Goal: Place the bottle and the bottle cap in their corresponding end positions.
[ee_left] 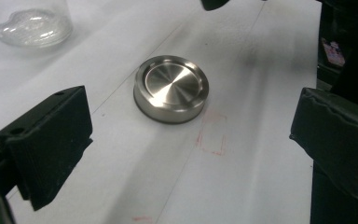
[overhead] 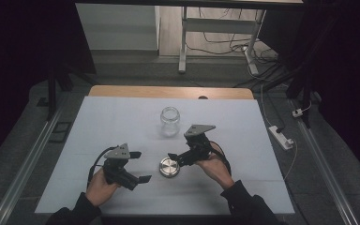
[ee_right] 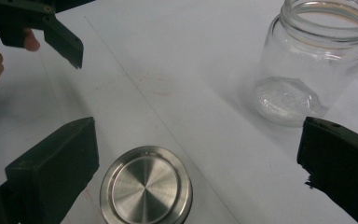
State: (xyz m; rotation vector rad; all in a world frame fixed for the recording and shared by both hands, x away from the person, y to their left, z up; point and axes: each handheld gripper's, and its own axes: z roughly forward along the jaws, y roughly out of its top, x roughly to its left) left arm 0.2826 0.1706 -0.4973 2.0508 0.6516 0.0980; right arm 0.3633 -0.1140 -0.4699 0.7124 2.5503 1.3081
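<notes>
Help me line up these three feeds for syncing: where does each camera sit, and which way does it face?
High view: above the person's side, looking forward and down on the table; both hands, left gripper and right gripper show.
Left gripper view: rides the left gripper, looking between its open jaws at the lid.
Right gripper view: rides the right gripper, looking over the lid toward the jar; its own jaws and the left gripper show.
All three share lid and jar.

White-covered table point(overhead: 122, 117): metal lid point(overhead: 169, 167) lies flat just beside the right gripper point(overhead: 174, 157), open glass jar point(overhead: 169, 121) stands beyond it.
</notes>
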